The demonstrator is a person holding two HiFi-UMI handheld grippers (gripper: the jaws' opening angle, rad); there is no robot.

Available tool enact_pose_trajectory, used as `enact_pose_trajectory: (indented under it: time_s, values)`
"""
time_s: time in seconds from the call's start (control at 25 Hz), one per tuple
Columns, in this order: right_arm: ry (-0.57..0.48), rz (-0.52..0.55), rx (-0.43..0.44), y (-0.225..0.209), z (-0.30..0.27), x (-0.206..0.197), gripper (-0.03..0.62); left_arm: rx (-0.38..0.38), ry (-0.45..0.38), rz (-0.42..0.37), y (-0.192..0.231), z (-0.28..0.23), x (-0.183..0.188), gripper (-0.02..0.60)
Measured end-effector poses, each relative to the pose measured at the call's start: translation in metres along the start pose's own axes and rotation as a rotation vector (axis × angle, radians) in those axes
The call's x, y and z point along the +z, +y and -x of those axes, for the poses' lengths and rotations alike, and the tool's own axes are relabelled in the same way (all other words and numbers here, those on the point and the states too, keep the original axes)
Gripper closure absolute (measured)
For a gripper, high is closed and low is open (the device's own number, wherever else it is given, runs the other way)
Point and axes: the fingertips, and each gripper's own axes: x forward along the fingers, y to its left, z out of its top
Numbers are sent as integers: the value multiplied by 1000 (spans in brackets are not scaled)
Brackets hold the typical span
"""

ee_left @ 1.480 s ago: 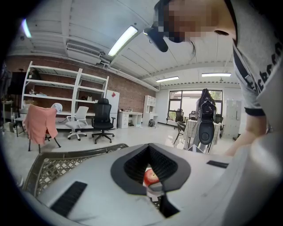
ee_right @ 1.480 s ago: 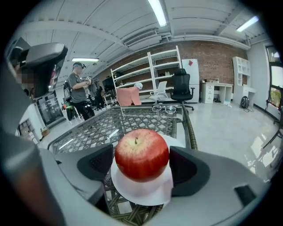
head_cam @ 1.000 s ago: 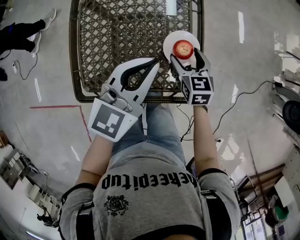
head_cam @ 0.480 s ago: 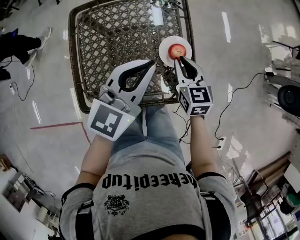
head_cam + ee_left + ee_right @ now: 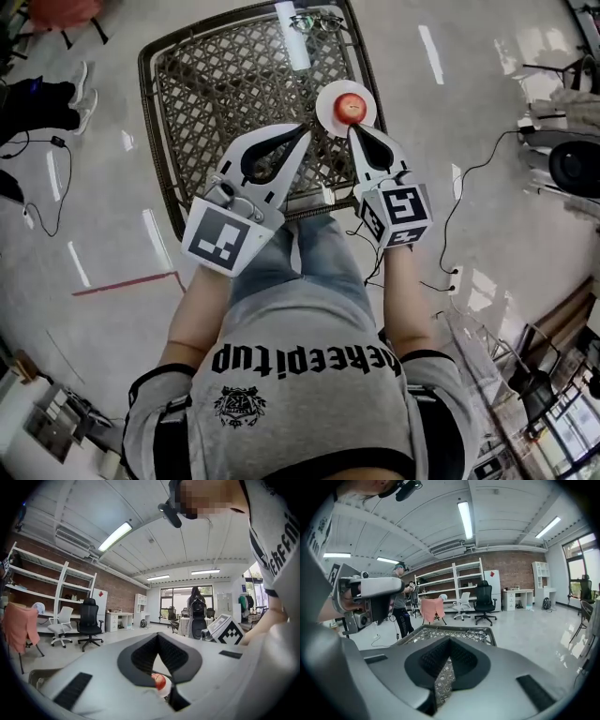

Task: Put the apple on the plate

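Right tongs (image 5: 449, 641): pressed together at the tips, having just been closing. I have nothing between the jaws; only wickerwork shows through the slot behind the tips.
Left tongs (image 5: 157, 635): pressed together at the tips too, pinching nothing.
Apple (image 5: 349, 107): red, and it lies on the plate. It is just beyond the tips of my right tongs and clear of them, and it is ahead and to the right of my left tongs' tips. In the left gripper view it shows through the gap under the closed jaws.
Plate (image 5: 328, 97): small, round and white. It lies under the apple, straight ahead of my right tongs.
Table (image 5: 216, 84): woven wicker with a dark rim. It spreads out ahead of both tongs, and the plate sits by its edge on the side of my right tongs.
Tongs to each other: they are side by side and apart, both pointing away from me toward the table. Their tips lean in toward each other near the plate.
Marker cube (image 5: 398, 214): it sits at the back of my right tongs, nearest my hand.
Office chairs (image 5: 483, 603): they stand well beyond the table, far ahead of my right tongs, before white shelves and a brick wall.
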Motion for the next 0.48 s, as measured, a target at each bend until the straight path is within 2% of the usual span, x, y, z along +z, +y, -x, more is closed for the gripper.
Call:
enact_pose_trajectory:
  time_s: [0.48]
  values:
    - [-105,17,-64,31,50,39,600,-139,-45,-45,-25,10,16,561]
